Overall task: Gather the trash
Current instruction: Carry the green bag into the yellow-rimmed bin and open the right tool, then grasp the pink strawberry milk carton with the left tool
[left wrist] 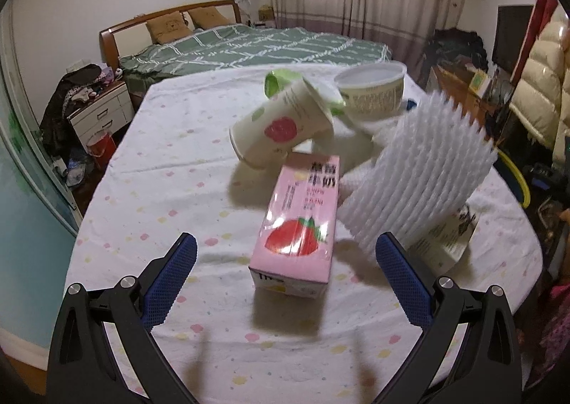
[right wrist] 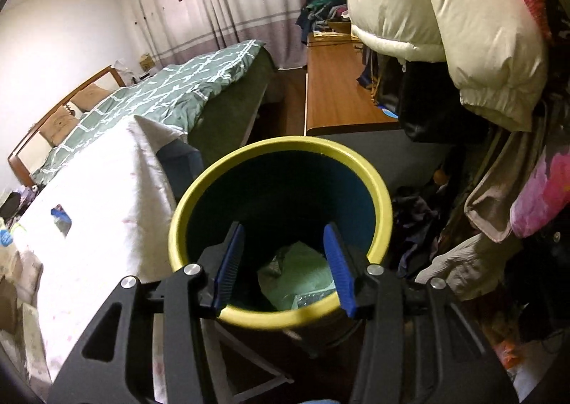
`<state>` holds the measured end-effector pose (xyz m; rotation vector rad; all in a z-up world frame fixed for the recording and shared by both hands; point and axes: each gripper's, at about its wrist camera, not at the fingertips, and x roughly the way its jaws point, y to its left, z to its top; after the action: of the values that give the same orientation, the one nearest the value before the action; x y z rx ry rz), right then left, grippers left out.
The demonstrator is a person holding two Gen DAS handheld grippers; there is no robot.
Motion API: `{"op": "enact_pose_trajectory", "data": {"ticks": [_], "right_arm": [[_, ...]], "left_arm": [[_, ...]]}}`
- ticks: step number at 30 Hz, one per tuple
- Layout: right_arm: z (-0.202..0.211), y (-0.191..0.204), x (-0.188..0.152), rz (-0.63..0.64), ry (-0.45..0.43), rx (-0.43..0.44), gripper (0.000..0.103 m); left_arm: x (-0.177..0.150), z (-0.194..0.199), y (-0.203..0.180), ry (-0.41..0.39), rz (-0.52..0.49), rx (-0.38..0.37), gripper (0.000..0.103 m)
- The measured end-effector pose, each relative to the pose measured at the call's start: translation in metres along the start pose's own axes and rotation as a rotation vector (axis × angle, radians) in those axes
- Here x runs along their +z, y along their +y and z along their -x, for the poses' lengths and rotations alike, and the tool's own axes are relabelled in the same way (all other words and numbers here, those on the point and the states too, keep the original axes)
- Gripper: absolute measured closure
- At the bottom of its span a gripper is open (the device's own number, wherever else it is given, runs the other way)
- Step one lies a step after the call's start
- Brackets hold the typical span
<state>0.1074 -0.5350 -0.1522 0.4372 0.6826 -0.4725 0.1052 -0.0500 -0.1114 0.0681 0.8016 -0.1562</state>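
Note:
On the table's spotted white cloth (left wrist: pixel 160 197) lies a pink strawberry milk carton (left wrist: pixel 299 226), just ahead of my left gripper (left wrist: pixel 286 238), which is open and not touching it. Behind the carton a paper cup (left wrist: pixel 281 130) lies tipped over, with a white bowl (left wrist: pixel 370 90) and a green lid (left wrist: pixel 279 82) further back. A white foam net sleeve (left wrist: pixel 420 169) stands to the right. My right gripper (right wrist: pixel 283 226) is open over a yellow-rimmed bin (right wrist: pixel 192 197), nothing between its pads. Pale green trash (right wrist: pixel 302 272) lies at the bin's bottom.
A printed paper box (left wrist: pixel 445 240) lies under the foam sleeve. The bin stands beside the table's cloth edge (right wrist: pixel 117 190). A wooden desk (right wrist: pixel 338 94) and hanging coats (right wrist: pixel 445 23) crowd the right; a bed (left wrist: pixel 249 44) lies beyond the table.

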Motion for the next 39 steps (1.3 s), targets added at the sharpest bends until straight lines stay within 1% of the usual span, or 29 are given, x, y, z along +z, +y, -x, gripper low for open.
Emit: {"op": "enact_pose_trajectory", "data": {"ticks": [5,8,10,13,15,20,22,23,24,25,30,33,39], "right_arm": [[0.006,0.006,-0.004,0.005,0.004,0.027,0.057],[0.007,0.011,-0.006,0.014,0.001,0.041,0.057],[0.008,0.014,-0.006,0.019,0.001,0.048,0.057],[0.005,0.016,-0.008,0.021,0.01,0.056,0.057],[0.004,0.018,-0.009,0.024,0.014,0.059,0.057],[0.001,0.023,-0.013,0.037,0.03,0.071,0.057],[0.003,0.025,-0.013,0.04,0.028,0.077,0.057],[0.004,0.025,-0.014,0.04,0.027,0.079,0.057],[0.005,0.025,-0.013,0.041,0.025,0.082,0.057],[0.006,0.026,-0.013,0.042,0.02,0.083,0.057],[0.014,0.028,-0.012,0.05,0.004,0.089,0.057],[0.017,0.028,-0.012,0.048,-0.001,0.092,0.057],[0.02,0.032,-0.014,0.056,-0.003,0.1,0.057]], "left_arm": [[-0.01,-0.02,0.003,0.043,-0.001,-0.005,0.004],[-0.012,-0.028,0.005,0.051,-0.003,-0.001,0.008],[-0.013,-0.034,0.006,0.06,-0.005,-0.004,0.016],[-0.013,-0.04,0.011,0.073,0.002,-0.017,0.023],[-0.013,-0.045,0.014,0.078,0.011,-0.03,0.026],[-0.01,-0.046,0.019,0.051,0.008,-0.058,0.033],[-0.008,-0.045,0.018,0.044,0.003,-0.073,0.042],[-0.009,-0.044,0.018,0.045,0.002,-0.08,0.045],[-0.008,-0.042,0.018,0.044,-0.001,-0.09,0.049],[-0.008,-0.038,0.014,0.041,-0.006,-0.092,0.05],[-0.004,-0.02,0.009,0.011,-0.049,-0.086,0.051],[0.006,0.002,0.011,-0.032,-0.07,-0.091,0.052],[0.025,0.035,0.016,-0.108,-0.086,-0.084,0.052]]}}
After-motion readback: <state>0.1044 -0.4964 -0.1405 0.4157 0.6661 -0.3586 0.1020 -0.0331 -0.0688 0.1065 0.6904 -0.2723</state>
